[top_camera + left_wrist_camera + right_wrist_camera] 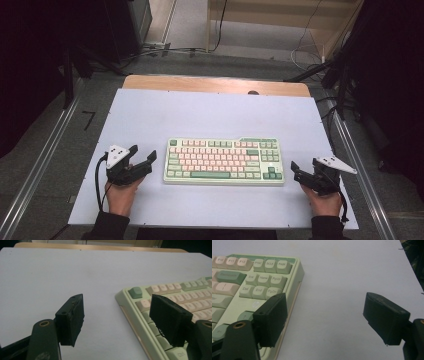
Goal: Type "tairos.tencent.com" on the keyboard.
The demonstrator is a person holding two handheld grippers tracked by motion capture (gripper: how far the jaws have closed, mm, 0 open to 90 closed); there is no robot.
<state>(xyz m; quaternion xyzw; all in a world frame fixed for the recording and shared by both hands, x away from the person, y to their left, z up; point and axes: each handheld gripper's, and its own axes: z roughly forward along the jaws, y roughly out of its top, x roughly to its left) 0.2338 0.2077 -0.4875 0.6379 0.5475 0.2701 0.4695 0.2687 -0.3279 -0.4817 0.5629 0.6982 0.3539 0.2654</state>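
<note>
In the high view, a green-and-pink mechanical keyboard (223,161) lay flat on the white table surface (210,112), nearer the front edge than the back and roughly midway between the left and right edges. The left gripper (143,159), held in the person's left hand (121,192), sat just beside the keyboard's left end, its jaws parted and holding nothing. The right gripper (296,170), in the right hand (322,200), sat just beside the keyboard's right end near the surface's right edge, jaws likewise apart and empty. A wooden strip (215,84) ran along the back edge of the surface.

In the left gripper view, the left gripper (125,322) stood wide open. Its one jaw hung over bare white surface (62,275); the other overlapped the keyboard (160,293) at its left end, above the key rows. Whether that jaw touched the keys could not be told.

In the right gripper view, the right gripper (332,317) was also spread wide with nothing between its jaws. One jaw sat over the keyboard (265,277) by its arrow keys at the right end; the other hung over the bare surface (342,270).
</note>
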